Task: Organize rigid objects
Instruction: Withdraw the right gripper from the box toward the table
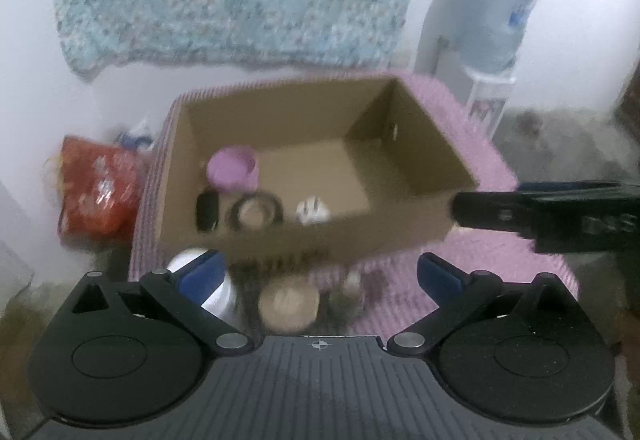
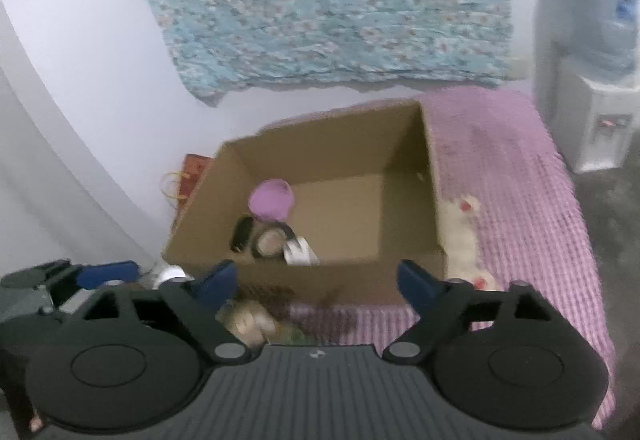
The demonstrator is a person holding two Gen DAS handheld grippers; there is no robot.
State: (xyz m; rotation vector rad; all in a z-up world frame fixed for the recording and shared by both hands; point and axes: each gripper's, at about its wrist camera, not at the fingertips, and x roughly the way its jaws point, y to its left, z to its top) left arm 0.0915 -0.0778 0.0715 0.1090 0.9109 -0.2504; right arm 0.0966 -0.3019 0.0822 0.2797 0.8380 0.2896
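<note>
Both views smeared by motion blur; fine detail lost.

Cardboard box [image 1: 400,232] open-topped, on a pink ribbed cover [image 2: 520,200]. Four items inside, bunched at its near left corner: one purple cup-like thing [image 1: 233,167], one black oblong object [image 1: 207,211], one dark ring, maybe a tape roll [image 1: 256,215], one white plug-like piece [image 1: 312,214]. Exact identities unsure.

Outside the box, near its front wall: a white round container [image 1: 218,296], partly behind the left finger, a tan round item [image 1: 289,303], and a dark smudge I cannot make out. A white lumpy toy with red spots [image 2: 464,236] lies just right of the box.

Left gripper [image 1: 318,270] spread wide, nothing between its fingers. Right gripper [image 2: 316,280] likewise spread, empty.

Orange bag [image 1: 96,196] on the floor left, partly hidden. Water dispenser [image 2: 592,80] cut off at right.
</note>
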